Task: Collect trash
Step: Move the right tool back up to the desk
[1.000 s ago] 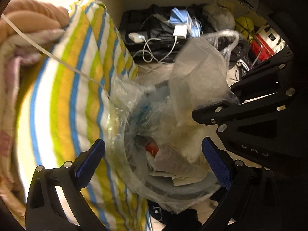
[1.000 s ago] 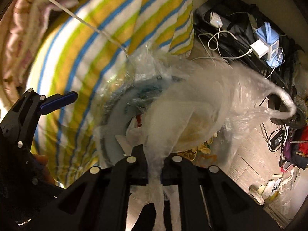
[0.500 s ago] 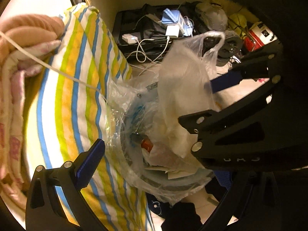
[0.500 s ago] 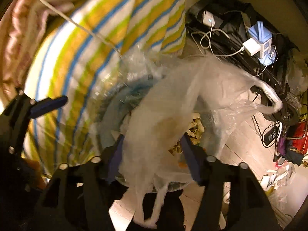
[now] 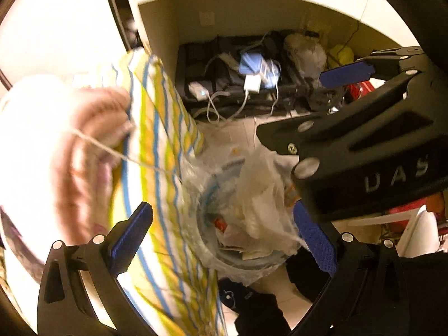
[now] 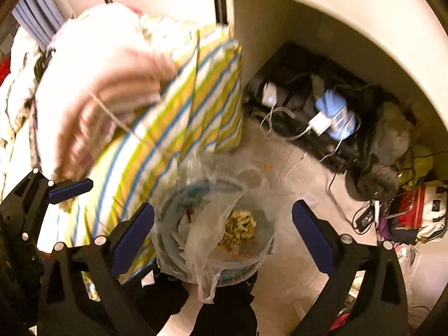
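Your right hand-held gripper (image 6: 222, 236) has just let go: a second ago its jaws were pinched together on the clear plastic bag, and now they are opening, with nothing pressed between the blue pads. That clear plastic bag (image 6: 208, 247) has dropped out of the grip and lies slumped in the mouth of the trash bin (image 6: 252, 263) directly below and between the fingers, one loose tail draped over the near rim towards you. Inside the bin, just ahead of the gripper, you can see pale food scraps (image 6: 238, 228) and crumpled paper. Both grippers have also pulled up and away, so the bin looks smaller and further off than it did. Your left hand-held gripper (image 5: 221, 240) hangs with its jaws apart and empty, the bin and its clear liner below and between them, and the right gripper's black frame crosses in close on its right. To the left of both grippers the striped bedding (image 6: 168, 145) hangs over the edge of the bed, touching or nearly touching the bin's liner; beyond the bin, a tangle of chargers and cables (image 6: 322, 123) lies on the floor against the wall. I judge this piece of trash delivered, so both hands are free to go for the next one.
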A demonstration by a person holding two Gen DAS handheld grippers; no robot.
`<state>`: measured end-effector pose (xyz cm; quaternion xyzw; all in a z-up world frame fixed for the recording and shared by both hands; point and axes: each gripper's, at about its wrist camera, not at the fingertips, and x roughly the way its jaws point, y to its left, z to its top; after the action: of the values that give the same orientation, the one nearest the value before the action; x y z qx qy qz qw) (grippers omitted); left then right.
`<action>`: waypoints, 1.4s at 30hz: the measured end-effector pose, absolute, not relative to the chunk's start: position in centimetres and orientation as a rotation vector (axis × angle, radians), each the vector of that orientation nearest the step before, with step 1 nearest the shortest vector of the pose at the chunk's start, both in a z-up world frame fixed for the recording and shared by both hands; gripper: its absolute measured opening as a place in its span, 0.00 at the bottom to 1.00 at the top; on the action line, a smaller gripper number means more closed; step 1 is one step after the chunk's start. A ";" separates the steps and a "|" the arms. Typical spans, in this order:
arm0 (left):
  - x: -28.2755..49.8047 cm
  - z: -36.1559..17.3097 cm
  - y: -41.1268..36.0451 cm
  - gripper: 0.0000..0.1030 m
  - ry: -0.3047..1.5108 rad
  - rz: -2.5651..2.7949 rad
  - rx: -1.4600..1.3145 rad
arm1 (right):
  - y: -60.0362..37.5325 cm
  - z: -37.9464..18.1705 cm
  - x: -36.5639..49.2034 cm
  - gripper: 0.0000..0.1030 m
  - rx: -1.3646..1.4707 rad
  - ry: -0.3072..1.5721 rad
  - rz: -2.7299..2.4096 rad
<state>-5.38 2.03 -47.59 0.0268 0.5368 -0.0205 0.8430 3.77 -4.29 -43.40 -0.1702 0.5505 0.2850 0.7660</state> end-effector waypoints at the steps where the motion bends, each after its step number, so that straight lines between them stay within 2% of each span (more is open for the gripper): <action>1: -5.3 -46.5 2.0 0.95 1.123 -0.045 0.060 | -4.3 -41.8 3.9 0.93 -0.358 1.179 0.615; 7: -4.8 -38.7 2.0 0.95 1.048 -0.060 0.105 | -5.2 -34.2 4.5 0.93 -0.318 1.090 0.580; 19: -4.3 -26.6 1.5 0.95 0.888 -0.130 0.175 | -7.6 -22.0 4.6 0.93 -0.217 0.899 0.483; 31: -1.2 -17.0 0.2 0.95 0.703 -0.255 0.196 | -11.8 -14.6 5.3 0.93 -0.106 0.779 0.280; 42: 3.0 -13.0 -3.2 0.95 0.607 -0.318 0.237 | -15.7 -10.8 8.3 0.93 -0.030 0.720 0.160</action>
<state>3.03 -3.19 -13.01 0.1157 0.2968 -0.1558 0.9350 8.35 -15.73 -10.80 -0.0146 0.3520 0.0780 0.9326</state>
